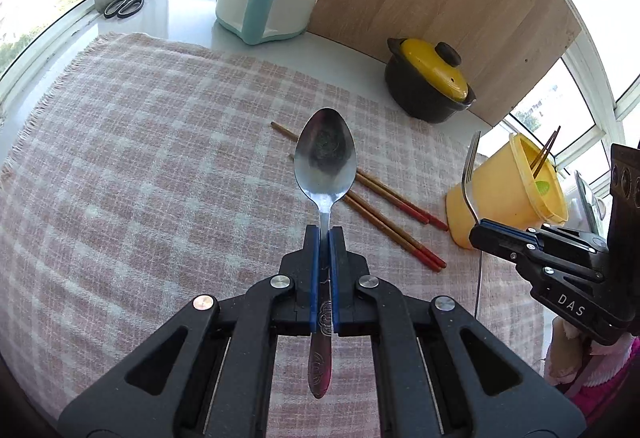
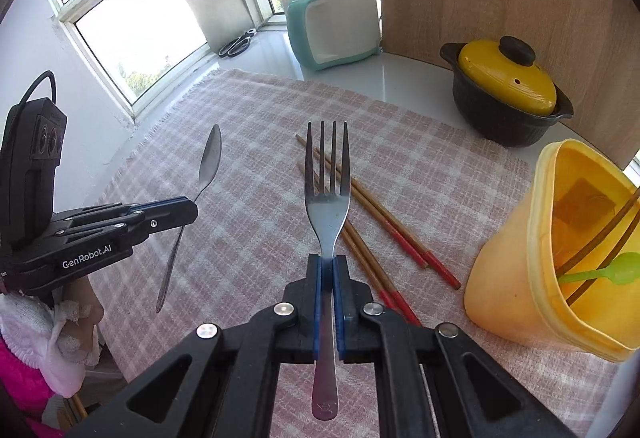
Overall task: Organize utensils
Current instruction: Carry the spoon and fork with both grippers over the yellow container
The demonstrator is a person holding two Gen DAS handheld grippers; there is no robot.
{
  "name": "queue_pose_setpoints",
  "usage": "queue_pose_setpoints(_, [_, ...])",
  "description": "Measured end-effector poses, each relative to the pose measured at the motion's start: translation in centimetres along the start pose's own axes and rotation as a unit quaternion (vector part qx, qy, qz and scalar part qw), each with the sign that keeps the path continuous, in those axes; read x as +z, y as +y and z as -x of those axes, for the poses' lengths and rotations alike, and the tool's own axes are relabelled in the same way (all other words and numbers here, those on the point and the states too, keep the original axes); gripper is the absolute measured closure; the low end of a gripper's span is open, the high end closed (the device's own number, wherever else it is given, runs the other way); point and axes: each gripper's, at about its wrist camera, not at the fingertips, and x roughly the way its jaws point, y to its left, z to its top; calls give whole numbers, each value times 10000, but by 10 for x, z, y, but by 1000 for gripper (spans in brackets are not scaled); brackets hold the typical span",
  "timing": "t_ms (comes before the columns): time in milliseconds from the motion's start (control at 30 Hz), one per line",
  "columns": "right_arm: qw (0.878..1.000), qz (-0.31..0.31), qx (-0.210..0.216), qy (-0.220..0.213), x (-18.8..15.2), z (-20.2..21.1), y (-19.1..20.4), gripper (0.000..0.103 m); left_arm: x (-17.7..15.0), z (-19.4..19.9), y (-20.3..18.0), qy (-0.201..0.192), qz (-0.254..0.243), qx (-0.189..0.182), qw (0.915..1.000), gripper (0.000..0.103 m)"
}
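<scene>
Now both tongs are up off the checked cloth [image 1: 140, 158] and tip down toward it. The left gripper [image 1: 324, 234] is squeezed tight on a spoon [image 1: 325, 158]. The pads pinch its thin neck, the bowl sticks out in front, and the handle hangs back behind the pads. From the right wrist view, this gripper [image 2: 192, 208] comes in from the left side, with the spoon [image 2: 208, 162] standing nearly upright in the air. A hand in a pale fuzzy sleeve [image 2: 36, 330] shows below it.

The right gripper [image 2: 328, 262] is squeezed tight on a fork [image 2: 327, 174]. The pads pinch its handle and the prongs point away, over the cloth. From the left wrist view, this gripper [image 1: 478, 232] reaches in from the right edge, and the fork [image 1: 469, 174] points up just beside the yellow cup [image 1: 496, 198].

Chopsticks with red ends [image 2: 384, 230] lie on the cloth, under the fork. More chopsticks [image 2: 596, 238] and a green spoon [image 2: 612, 270] sit in the yellow cup [image 2: 508, 278]. A black pot with a yellow lid [image 2: 504, 98] stands behind it.
</scene>
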Motion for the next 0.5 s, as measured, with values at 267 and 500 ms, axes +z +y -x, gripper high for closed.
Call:
queue_pose_setpoints(267, [9979,-210,-216,-579,5,56,-23,100,32,15,-65,-420,-354,-499,9972,100])
queue_pose_setpoints(500, [9921,-497,-427,-1066,11,102,-61,100,58,6,-122,-616,-615,-906,9921,100])
